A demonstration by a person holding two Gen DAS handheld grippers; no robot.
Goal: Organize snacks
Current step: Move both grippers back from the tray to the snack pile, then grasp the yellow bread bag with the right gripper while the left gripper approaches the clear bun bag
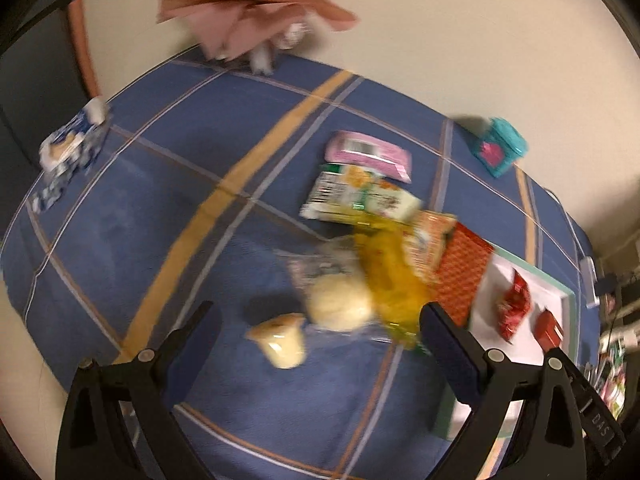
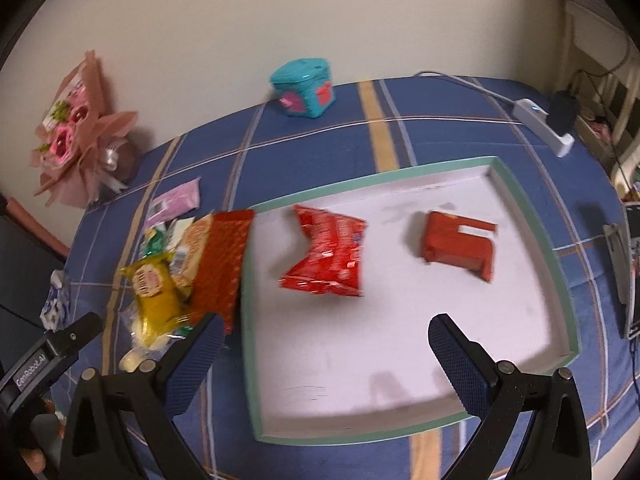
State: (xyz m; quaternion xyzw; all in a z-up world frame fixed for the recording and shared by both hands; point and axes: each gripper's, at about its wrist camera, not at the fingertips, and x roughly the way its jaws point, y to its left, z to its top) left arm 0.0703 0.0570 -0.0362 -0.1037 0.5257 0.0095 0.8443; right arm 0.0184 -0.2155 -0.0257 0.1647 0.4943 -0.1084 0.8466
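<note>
While both claws (left [image 1: 320, 320], right [image 2: 326, 332]) hang spread and empty, a crinkled red snack bag [image 2: 326, 256] lies in the tray [image 2: 560, 264], at 9 o'clock of a red box [image 2: 460, 246].

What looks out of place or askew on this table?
The red patterned packet leans tilted over the tray's left rim, neither in nor out. Beside it the remaining snacks lie heaped, overlapping. Nothing looks spilled or torn.

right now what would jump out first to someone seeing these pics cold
The white tray with its green rim stands out on the blue plaid cloth, holding a red snack bag and a red box set apart from each other. Left of the tray lies a jumbled pile of snacks, topped by a yellow packet. Both grippers hang open and empty above the table.
</note>
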